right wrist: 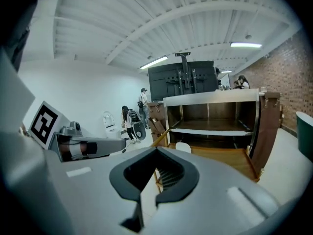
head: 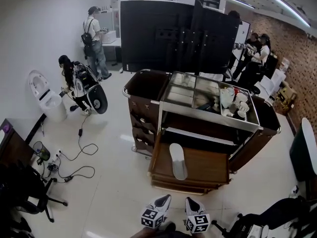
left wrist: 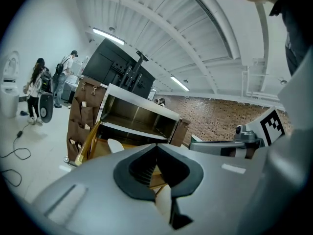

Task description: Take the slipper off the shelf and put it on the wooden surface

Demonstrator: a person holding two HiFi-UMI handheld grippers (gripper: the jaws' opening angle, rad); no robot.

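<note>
In the head view, the white slipper (head: 178, 160) lies flat on the wooden surface (head: 205, 166). It looks soft, light and bendy, so pinching its side edge seems best.

In the left gripper view, the left gripper (left wrist: 157, 150) is closed tight on nothing.

In the right gripper view, the right gripper (right wrist: 156, 153) is closed too, and empty.

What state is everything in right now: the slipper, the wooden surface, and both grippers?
slipper: lying flat on the wooden surface, touched by neither gripper.
wooden surface: extended at the front of the cart, carrying the slipper.
left gripper: shut, nothing between its jaws, held back from the cart.
right gripper: shut, nothing between its jaws, held back from the cart.
</note>
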